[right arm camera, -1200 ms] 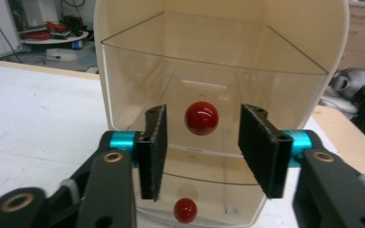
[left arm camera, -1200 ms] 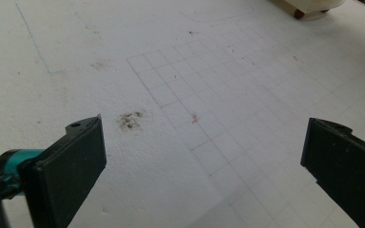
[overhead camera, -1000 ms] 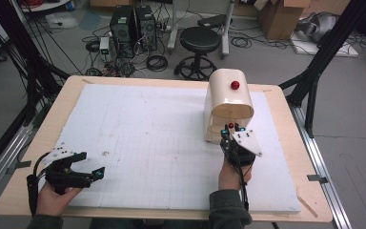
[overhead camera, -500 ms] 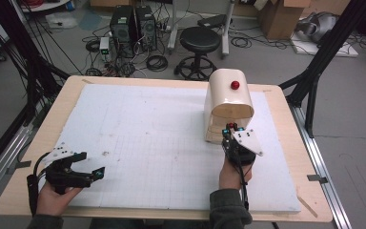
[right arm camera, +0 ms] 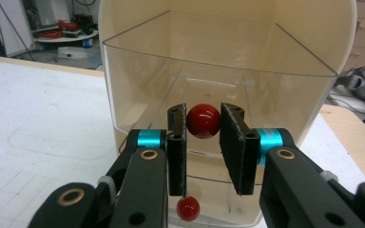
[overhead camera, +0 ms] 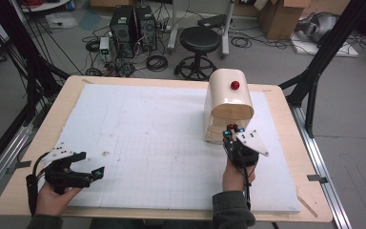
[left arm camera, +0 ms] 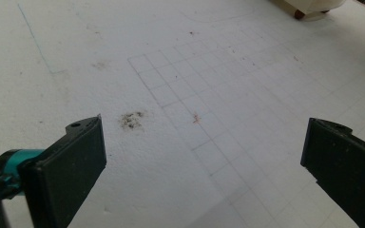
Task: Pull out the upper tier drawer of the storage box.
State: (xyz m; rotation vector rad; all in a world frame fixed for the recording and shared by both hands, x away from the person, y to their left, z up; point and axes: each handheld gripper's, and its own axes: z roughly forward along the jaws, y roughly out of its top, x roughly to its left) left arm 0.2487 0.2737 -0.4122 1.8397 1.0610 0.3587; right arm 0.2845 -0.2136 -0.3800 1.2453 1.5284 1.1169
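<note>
- Right hand-held gripper (right arm camera: 203, 142): jaws drawn narrow, closed on a red knob (right arm camera: 203, 120) at the front of a cream container (right arm camera: 123, 57). The knob is seen clamped between the two black pads, high up near their tips.
- In the right gripper view the knob appears to belong to a clear drawer (right arm camera: 218, 71) set in the container's open front. A second, smaller red knob (right arm camera: 188, 208) is seen lower down, just under the left pad.
- From the high view, the right hand-held gripper (overhead camera: 232, 134) is seen pressed up to the container's near face, with the container (overhead camera: 228, 102) standing on the table (overhead camera: 38, 138) at its far right. A further red knob (overhead camera: 235, 85) is noted on the container's rounded top.
- Left hand-held gripper (left arm camera: 204, 156): jaws spread wide, nothing between them. It is held low over the white mat (left arm camera: 180, 71), near the table's front-left corner, well apart from the container.
- Risk, judged: the knob is round and gripped near the pad tips, so a slip off is likely if a pull is made off-axis.
- Risk, judged: the container is not braced by the left hand-held gripper; a pull could drag or tip the whole container rather than slide the drawer.
- Whether the drawer is partly out cannot be told.
</note>
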